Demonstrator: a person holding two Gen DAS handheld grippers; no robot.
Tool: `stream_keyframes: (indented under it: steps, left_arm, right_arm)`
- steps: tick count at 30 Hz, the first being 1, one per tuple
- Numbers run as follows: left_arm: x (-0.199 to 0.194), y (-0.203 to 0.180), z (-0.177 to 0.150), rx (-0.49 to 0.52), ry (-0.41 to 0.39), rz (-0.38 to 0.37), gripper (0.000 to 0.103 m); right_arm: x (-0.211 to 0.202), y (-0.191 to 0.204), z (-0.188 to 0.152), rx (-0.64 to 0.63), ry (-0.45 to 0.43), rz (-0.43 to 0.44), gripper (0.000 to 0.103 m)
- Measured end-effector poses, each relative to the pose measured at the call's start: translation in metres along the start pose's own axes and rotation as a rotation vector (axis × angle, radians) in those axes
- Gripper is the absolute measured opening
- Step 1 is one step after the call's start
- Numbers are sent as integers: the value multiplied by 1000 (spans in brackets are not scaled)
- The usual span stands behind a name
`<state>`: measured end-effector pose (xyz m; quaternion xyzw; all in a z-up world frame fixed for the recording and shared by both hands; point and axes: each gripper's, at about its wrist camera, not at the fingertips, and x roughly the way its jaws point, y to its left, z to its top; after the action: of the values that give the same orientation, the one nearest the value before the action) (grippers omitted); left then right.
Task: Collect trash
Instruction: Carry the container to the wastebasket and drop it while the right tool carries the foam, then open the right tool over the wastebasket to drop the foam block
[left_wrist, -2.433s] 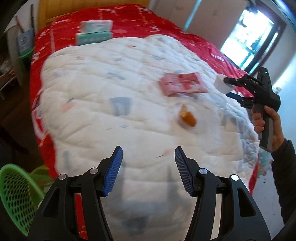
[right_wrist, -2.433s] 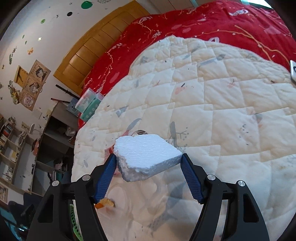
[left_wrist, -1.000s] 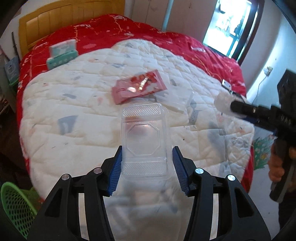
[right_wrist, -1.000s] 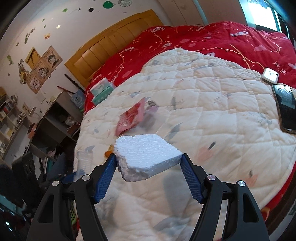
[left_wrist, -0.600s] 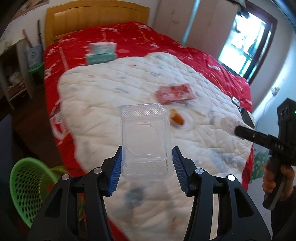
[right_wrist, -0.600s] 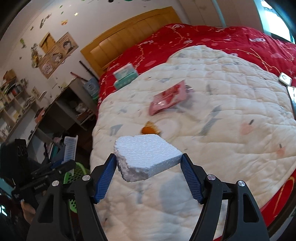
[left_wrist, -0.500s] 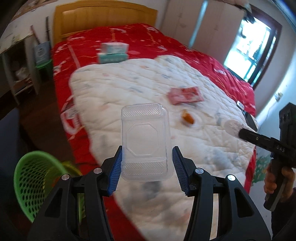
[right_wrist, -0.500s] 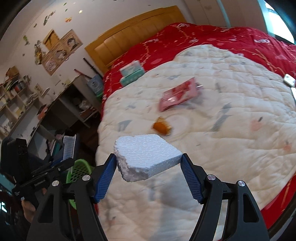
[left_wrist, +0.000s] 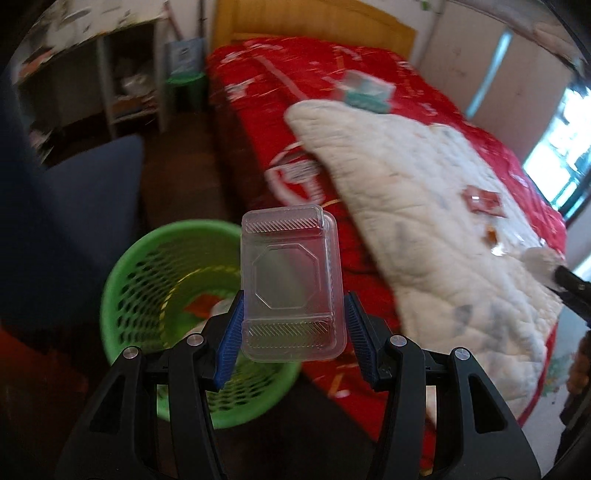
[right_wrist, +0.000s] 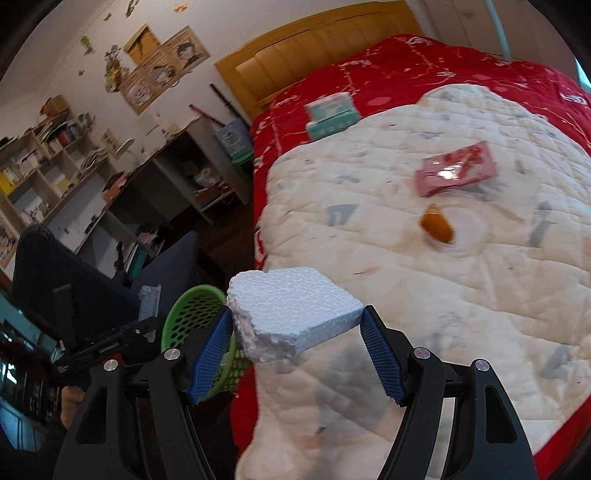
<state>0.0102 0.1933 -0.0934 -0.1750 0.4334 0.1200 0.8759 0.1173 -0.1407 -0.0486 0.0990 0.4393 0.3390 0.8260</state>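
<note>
A clear, glossy plastic clamshell box (left_wrist: 291, 280) showed ribbed bands. The foam block (right_wrist: 291, 314) was white, matt and pebbly. The basket (left_wrist: 147, 266) was perforated green plastic. A white quilted cloth cover (right_wrist: 443, 240) lay over the bed's red fabric (right_wrist: 406, 70); the headboard (right_wrist: 314, 48) was varnished wood. A red wrapper (right_wrist: 456, 168) shone.

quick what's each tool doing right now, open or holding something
Left tool: shut on the clear plastic container, above the green basket.
Right tool: shut on the white foam chunk.

Daylit, motion-blurred background, fisheye-warped edges
</note>
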Motion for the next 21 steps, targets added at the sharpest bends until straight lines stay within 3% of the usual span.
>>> stream_keyframes:
  steps: [9,12,21]
  left_arm:
    - [22,48,-14,-100,80,13,54]
    - [28,53,-18,-125,100,-6,63]
    - [18,66,-24,-152,80,-15,68]
  right_arm:
    - [32,41,1,-54,52,48,68]
    - [40,48,2,-66,64,59,68]
    - [60,68,-1,-99,107,86,68]
